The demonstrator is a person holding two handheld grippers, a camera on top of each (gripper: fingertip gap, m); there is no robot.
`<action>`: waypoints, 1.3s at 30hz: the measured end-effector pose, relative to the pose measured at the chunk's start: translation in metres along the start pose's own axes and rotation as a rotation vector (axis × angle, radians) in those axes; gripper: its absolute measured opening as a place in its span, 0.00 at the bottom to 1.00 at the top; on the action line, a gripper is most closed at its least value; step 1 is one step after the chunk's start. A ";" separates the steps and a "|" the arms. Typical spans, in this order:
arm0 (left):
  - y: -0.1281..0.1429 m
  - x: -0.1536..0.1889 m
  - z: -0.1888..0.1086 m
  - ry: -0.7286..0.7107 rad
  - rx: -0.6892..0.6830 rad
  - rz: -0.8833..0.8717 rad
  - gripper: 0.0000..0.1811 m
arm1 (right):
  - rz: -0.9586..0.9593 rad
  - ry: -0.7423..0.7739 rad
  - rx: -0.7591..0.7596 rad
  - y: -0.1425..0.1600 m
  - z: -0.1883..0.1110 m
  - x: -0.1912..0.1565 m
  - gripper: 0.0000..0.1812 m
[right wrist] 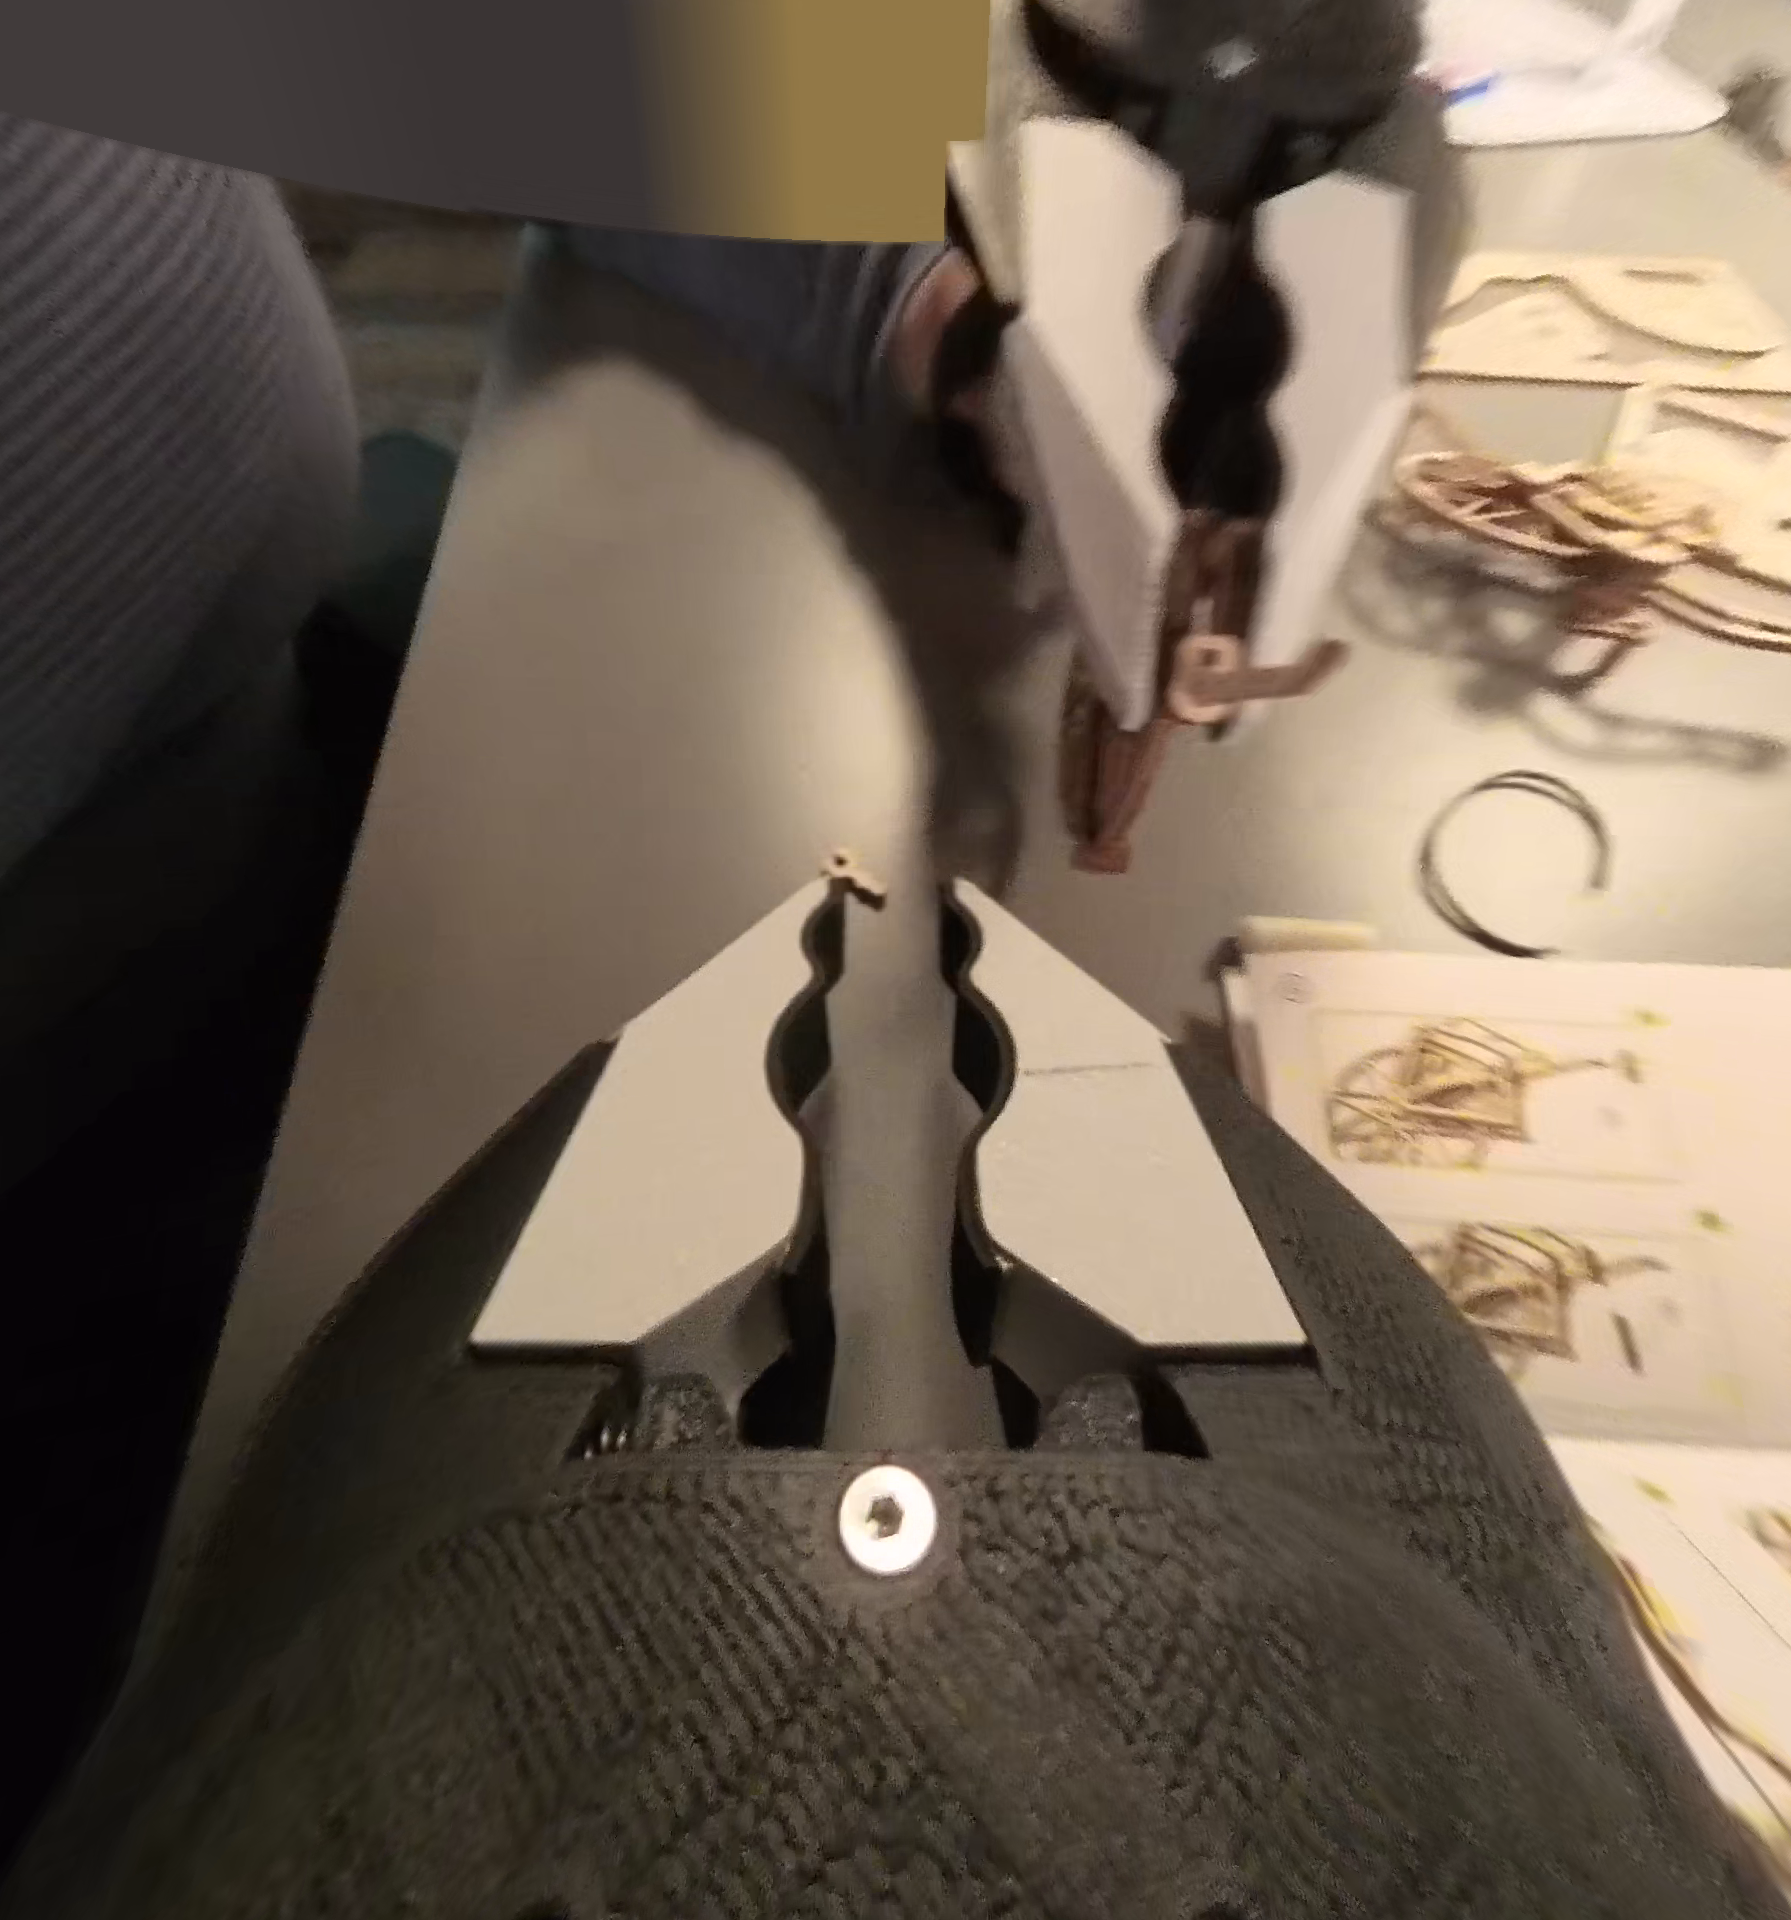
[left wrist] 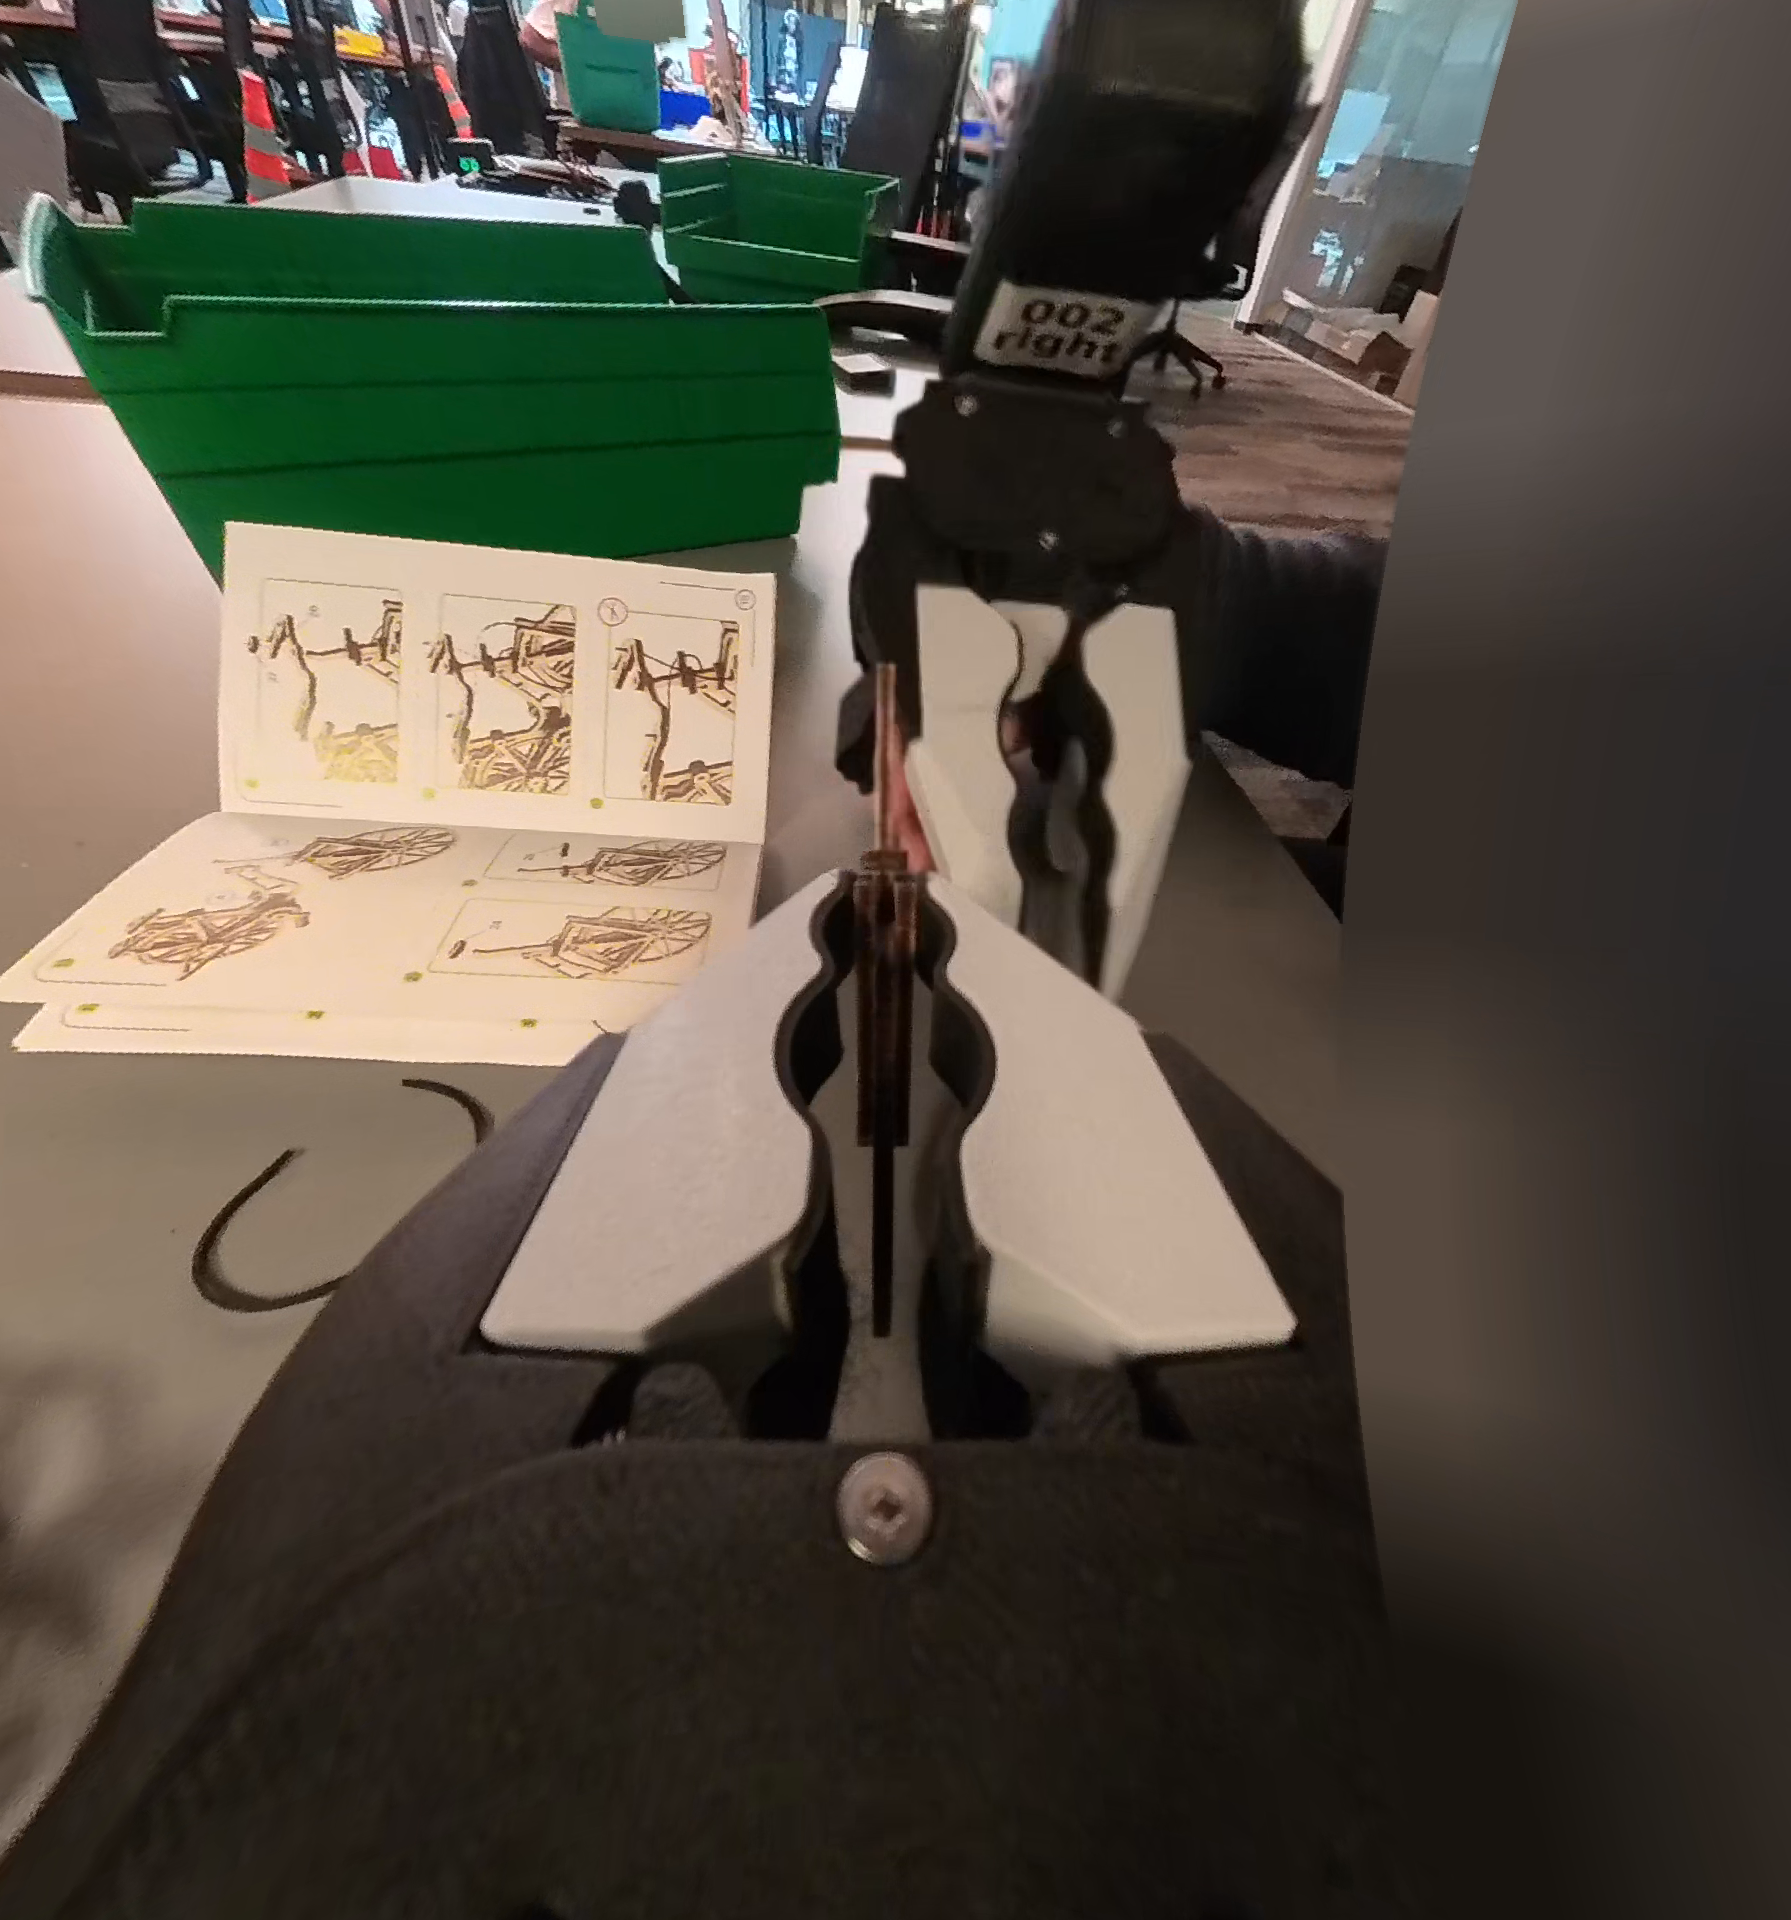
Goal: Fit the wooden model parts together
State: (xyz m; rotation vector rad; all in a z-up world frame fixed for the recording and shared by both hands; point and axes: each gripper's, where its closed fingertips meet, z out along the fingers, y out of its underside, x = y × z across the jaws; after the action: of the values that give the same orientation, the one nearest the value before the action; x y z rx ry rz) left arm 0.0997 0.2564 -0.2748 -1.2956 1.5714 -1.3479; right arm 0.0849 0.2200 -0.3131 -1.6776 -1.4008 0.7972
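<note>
My left gripper (left wrist: 880, 894) is shut on a dark brown wooden model part (left wrist: 883, 997), held edge-on between its pads, with a thin strip rising past the fingertips. In the right wrist view the left gripper (right wrist: 1213, 675) points down over the grey table (right wrist: 610, 675) with the same brown part (right wrist: 1119, 769) sticking out below it. My right gripper (right wrist: 896, 888) is open, with bare table showing between its pads. A tiny pale wooden piece (right wrist: 855, 878) sits right at its left fingertip; I cannot tell whether it touches the pad. The right gripper also shows in the left wrist view (left wrist: 1067, 914), just beyond the left one.
Stacked green bins (left wrist: 455, 395) stand behind open instruction sheets (left wrist: 496, 675), which also show in the right wrist view (right wrist: 1545, 1143). A black ring (right wrist: 1514, 862), a partly built wooden model (right wrist: 1556, 520) and cut wooden sheets (right wrist: 1597, 322) lie to the right. The table edge runs along the left. My hands' fingertips stand some 6 centimeters from each other.
</note>
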 end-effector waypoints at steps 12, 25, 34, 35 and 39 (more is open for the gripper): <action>-0.002 -0.006 -0.006 -0.014 0.019 -0.021 0.05 | -0.077 -0.178 -0.197 0.016 0.031 -0.011 0.05; 0.000 -0.005 -0.005 -0.006 0.007 -0.019 0.05 | -0.061 -0.106 -0.186 0.015 0.032 -0.016 0.03; 0.000 -0.005 -0.005 -0.004 0.003 -0.017 0.05 | -0.115 -0.118 -0.182 0.013 0.036 -0.017 0.03; 0.000 -0.005 -0.004 -0.003 0.003 -0.017 0.05 | -0.113 -0.123 -0.183 0.013 0.036 -0.017 0.01; 0.001 -0.005 -0.005 -0.003 0.002 -0.017 0.05 | -0.087 -0.117 -0.186 0.013 0.036 -0.017 0.01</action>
State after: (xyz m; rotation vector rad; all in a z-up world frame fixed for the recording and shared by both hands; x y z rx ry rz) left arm 0.0966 0.2620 -0.2748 -1.3113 1.5604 -1.3571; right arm 0.0569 0.2086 -0.3428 -1.7189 -1.6611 0.7457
